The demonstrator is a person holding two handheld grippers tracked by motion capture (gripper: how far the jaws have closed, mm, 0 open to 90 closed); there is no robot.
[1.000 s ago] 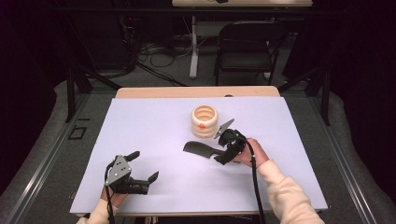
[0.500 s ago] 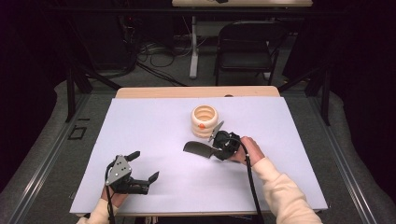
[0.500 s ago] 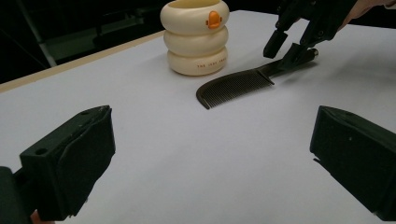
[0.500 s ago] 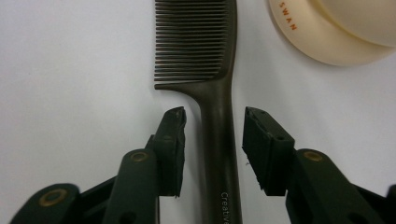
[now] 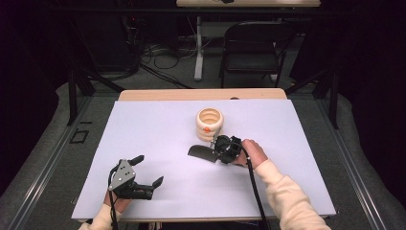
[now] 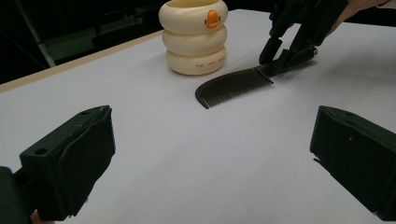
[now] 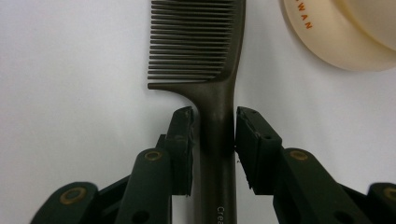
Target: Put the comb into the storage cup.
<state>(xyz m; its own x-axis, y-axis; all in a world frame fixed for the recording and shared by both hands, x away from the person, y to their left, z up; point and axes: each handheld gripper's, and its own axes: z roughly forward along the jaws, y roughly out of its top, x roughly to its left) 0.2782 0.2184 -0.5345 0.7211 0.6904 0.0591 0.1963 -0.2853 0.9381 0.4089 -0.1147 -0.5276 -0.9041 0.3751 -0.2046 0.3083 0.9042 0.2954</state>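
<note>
right gripper (image 5: 221,152) sits at frame centre in the high view, just below the cream ringed cup (image 5: 209,123). its jaws have just been closing, and the dark comb (image 5: 203,153) has its handle between them. in the right gripper view (image 7: 213,135) the handle runs straight up the middle: the right-hand pad touches it, the left-hand pad is at most a sliver off, can't tell if it's contact. so call it jaws closed onto the comb handle, near the point where the teeth start.

comb lies flat on the white table (image 5: 158,129), teeth end pointing toward frame left in the high view, handle end under the gripper. the cup stands just beside it, not touching as far as i can see. in the left gripper view the comb (image 6: 233,85) lies below and right of the cup (image 6: 195,36), which shows an orange duck mark near its rim.

left gripper (image 5: 146,174) rests in the lower left of the high view on the table, well apart from comb and cup. its jaws stand wide apart with only bare table between them.
</note>
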